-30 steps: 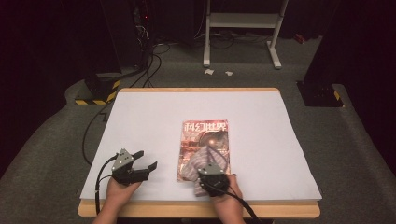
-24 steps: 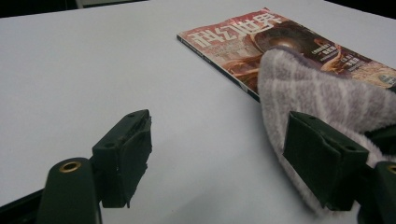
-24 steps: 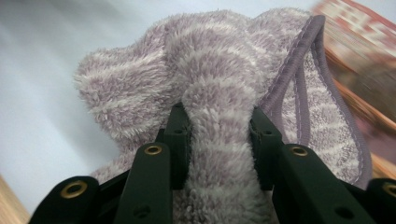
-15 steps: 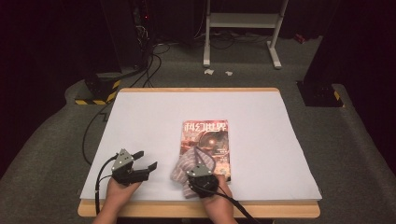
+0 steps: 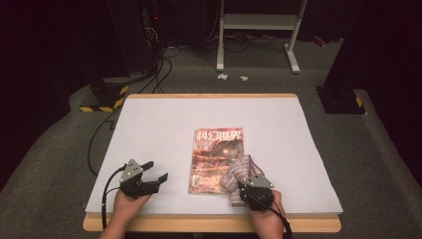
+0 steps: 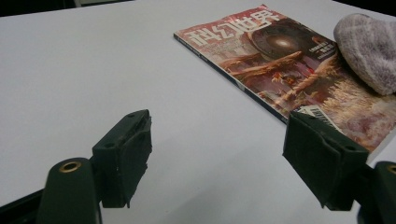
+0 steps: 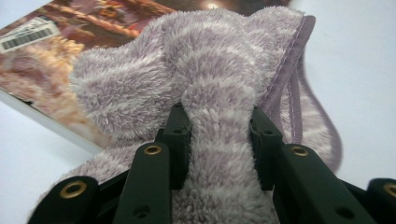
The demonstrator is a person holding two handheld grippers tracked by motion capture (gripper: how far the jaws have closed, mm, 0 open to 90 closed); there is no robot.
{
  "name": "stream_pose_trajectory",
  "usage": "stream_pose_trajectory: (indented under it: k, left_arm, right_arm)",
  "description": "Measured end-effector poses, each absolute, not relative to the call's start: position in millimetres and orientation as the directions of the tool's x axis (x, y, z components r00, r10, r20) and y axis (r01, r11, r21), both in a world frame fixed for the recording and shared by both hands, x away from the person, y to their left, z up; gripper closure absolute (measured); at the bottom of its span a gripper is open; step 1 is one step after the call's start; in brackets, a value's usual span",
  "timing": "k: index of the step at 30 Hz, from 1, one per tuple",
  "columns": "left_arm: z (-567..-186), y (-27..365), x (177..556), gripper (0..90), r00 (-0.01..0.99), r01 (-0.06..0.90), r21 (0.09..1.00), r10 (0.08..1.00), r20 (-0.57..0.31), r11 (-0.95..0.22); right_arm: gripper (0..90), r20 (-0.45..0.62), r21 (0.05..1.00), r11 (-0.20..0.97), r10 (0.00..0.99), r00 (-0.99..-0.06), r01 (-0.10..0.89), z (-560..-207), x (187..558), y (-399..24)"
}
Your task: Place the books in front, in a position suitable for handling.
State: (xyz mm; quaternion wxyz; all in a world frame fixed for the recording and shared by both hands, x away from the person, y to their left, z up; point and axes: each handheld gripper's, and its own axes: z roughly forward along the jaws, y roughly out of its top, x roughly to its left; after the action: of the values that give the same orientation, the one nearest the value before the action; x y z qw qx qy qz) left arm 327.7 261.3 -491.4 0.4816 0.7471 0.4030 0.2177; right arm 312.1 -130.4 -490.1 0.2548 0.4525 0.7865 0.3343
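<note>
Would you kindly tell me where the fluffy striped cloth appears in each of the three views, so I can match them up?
High view: the cloth lies low, right of centre, over the magazine's near right corner, ahead of the right gripper.
Left gripper view: upper right corner, resting on the magazine.
Right gripper view: centre, pinched between the jaws.
Shared landmark: the magazine's barcode corner.

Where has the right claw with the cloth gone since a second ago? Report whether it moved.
Yes. The right claw, shut on the fluffy cloth, has shifted rightward along the magazine, toward its lower right corner.
</note>
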Motion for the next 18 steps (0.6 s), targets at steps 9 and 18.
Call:
stream_pose_trajectory:
  k: [9, 18]
  left_arm:
    - [-491, 262, 328, 23.8, 0.578, 0.394, 0.895, 0.813, -0.065, -0.208]
    - [-491, 263, 328, 23.8, 0.577, 0.395, 0.895, 0.814, -0.067, -0.207]
  right_arm:
    - [66.9, -0.101, 0.786, 0.313, 0.916, -0.389, 0.533, -470, 324, -157]
    - [66.6, -0.122, 0.793, 0.263, 0.952, -0.281, 0.55, -449, 357, -199]
